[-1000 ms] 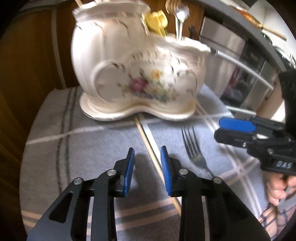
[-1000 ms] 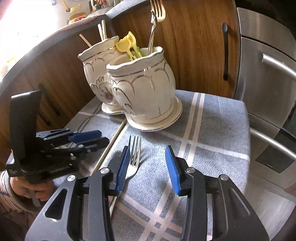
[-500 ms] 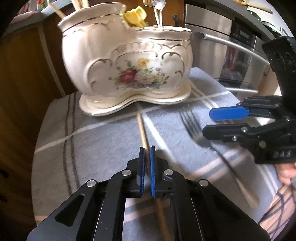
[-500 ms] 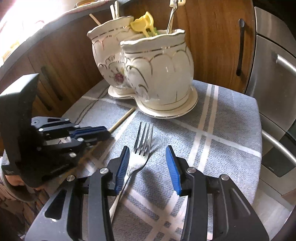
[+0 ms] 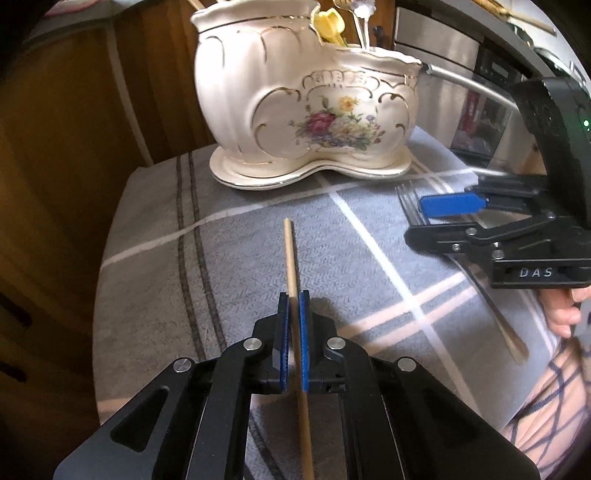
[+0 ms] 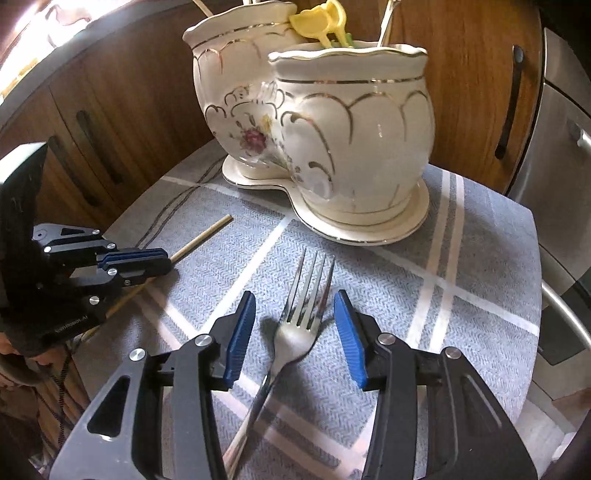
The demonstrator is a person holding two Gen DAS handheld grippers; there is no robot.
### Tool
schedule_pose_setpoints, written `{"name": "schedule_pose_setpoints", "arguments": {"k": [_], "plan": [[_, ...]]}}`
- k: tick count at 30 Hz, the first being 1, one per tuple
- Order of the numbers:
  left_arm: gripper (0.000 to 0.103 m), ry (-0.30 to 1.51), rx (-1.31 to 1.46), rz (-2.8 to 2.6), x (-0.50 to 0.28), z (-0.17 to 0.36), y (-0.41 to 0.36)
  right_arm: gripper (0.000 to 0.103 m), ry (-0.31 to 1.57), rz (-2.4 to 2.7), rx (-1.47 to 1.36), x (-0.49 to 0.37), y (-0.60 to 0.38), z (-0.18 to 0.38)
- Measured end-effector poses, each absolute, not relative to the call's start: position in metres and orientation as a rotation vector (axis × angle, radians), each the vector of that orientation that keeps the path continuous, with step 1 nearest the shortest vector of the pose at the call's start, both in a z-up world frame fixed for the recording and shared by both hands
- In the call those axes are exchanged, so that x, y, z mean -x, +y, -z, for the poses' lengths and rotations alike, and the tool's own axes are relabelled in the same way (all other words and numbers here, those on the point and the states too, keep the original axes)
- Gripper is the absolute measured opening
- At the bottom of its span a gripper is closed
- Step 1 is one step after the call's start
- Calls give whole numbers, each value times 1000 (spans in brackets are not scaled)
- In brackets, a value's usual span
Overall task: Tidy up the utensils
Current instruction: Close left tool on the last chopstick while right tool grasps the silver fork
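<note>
Left wrist view: the left hand-held gripper [image 5: 294, 332] is pinched tight on a wooden chopstick [image 5: 290, 254], tip pointing toward the ceramic holder [image 5: 306, 96] at the back of the worktop [image 5: 155, 280]. Right hand-held gripper [image 6: 295, 332] is spread wide, fingers either side of the fork [image 6: 295, 325] lying flat on the cloth, not gripping it yet. Holder already has a yellow utensil [image 6: 321, 18] and some cutlery standing in it, so I'd say partly done; chopstick and fork both need dropping in.
</note>
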State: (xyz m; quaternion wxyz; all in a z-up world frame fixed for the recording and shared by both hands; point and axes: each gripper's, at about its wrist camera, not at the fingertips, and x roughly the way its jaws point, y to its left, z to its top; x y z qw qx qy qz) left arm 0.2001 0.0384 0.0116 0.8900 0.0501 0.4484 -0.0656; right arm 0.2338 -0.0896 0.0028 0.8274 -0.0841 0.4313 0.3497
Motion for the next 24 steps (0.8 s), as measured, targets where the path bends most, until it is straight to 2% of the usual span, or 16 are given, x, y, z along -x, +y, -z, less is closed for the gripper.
{"name": "schedule_pose_setpoints", "arguments": {"k": [1, 3, 4, 5, 7, 11, 16, 24], "plan": [[11, 936, -117, 135, -201, -12, 37, 44, 912, -738, 185, -234, -88, -2], [18, 949, -155, 137, -204, -12, 32, 37, 902, -723, 193, -234, -84, -2], [19, 952, -165, 133, -205, -12, 31, 27, 900, -717, 195, -234, -83, -1], [21, 958, -169, 132, -207, -12, 31, 24, 903, -718, 182, -235, -82, -1], [23, 966, -168, 136, -208, -12, 33, 21, 899, -721, 163, -236, -84, -1], [24, 973, -190, 141, -208, -13, 31, 6, 887, -737, 118, -236, -90, -5], [24, 995, -184, 154, -210, -13, 32, 2, 889, -762, 84, -233, -96, -9], [24, 1077, -186, 208, -227, -16, 35, 2, 856, -780, 45, -227, -122, -26]]}}
